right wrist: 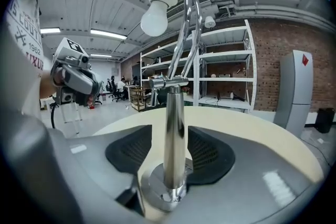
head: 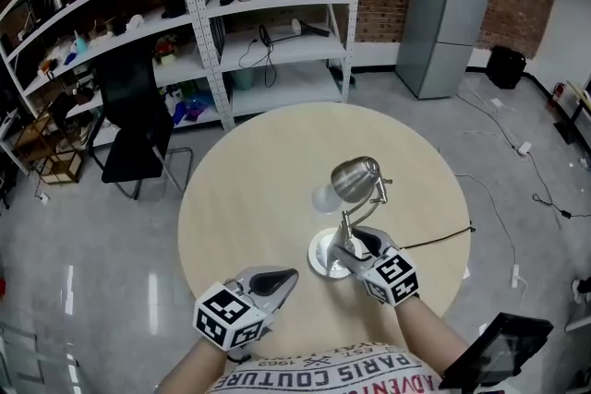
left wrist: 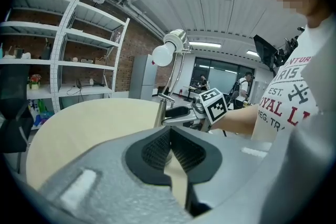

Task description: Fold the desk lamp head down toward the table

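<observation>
A chrome desk lamp stands on the round beige table, with its round base near the front edge. Its head and white bulb are raised on thin arms above the tapered post. My right gripper is open and straddles that post just above the base, a gap showing on either side; in the head view the right gripper sits at the base. My left gripper is shut on nothing, low over the table left of the lamp, also shown in its own view.
The lamp's black cable trails off the table's right edge. Metal shelving, a black chair and a grey fridge stand beyond the table. A dark tablet-like thing is at the lower right.
</observation>
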The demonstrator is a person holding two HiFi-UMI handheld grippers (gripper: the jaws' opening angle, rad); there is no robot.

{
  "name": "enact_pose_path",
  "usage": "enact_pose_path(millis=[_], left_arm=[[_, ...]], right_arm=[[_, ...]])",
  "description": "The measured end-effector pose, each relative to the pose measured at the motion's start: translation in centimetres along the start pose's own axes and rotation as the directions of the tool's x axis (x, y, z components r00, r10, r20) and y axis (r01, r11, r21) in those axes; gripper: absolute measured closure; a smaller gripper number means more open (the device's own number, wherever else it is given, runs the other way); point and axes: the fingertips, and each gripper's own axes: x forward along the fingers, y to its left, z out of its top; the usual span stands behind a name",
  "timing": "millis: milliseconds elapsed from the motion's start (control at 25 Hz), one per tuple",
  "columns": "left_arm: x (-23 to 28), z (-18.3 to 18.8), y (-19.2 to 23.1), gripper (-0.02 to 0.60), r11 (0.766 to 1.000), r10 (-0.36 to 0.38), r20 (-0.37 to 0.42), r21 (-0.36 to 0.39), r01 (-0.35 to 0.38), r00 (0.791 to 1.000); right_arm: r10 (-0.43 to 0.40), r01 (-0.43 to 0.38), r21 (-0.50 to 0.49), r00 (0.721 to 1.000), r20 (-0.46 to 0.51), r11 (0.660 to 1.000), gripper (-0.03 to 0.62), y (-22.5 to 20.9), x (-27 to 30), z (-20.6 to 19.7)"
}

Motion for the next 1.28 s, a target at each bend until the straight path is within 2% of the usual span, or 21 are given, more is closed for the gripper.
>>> enact_pose_path(millis=[200, 360, 440, 560, 720, 1120, 1280], left_arm=[[0.0, 0.8, 0.7, 0.580, 1.000, -0.003, 0.011, 0.019, 0.002, 1.000], [0.0, 2.1, 0.9, 0.579, 0.999, -0.022, 0.038, 0.041, 0.020, 0.999], [-0.1, 2.9, 1.0, 0.537, 0.999, -0.030, 0.050, 0.043, 0.028, 0.998], [-0.1, 3.7, 0.9, 0.525, 0.998, -0.037, 0.055, 0.056, 0.034, 0.998], [0.0, 4.5, 0.5, 0.467, 0.994, -0.070, 0.036, 0.091, 0.066, 0.997], [-1.1, 14.7, -0.7, 0.379, 0.972, -0.118, 0.131, 0.218, 0.087, 0.984], [-0.6, 17.9, -1.3, 0.354, 0.958, -0.127, 0.141, 0.275, 0.085, 0.982]], right_arm=[[-0.014, 0.014, -0.008, 1.000, -0.005, 1.000, 0.396, -0.4, 1.0, -0.3], [-0.022, 0.021, -0.015, 1.000, -0.016, 1.000, 0.460, -0.7, 1.5, -0.6], [-0.015, 0.015, -0.010, 1.000, -0.013, 1.000, 0.461, -0.7, 1.6, -0.5], [-0.008, 0.008, -0.006, 1.000, -0.008, 1.000, 0.459, -0.7, 1.5, -0.5], [-0.007, 0.007, -0.002, 1.000, -0.001, 1.000, 0.459, -0.7, 1.7, -1.0], [0.010, -0.010, 0.009, 1.000, -0.014, 1.000, 0.457, -0.6, 2.0, -0.6], [0.003, -0.003, 0.013, 1.000, -0.011, 1.000, 0.457, -0.6, 2.0, -0.9]])
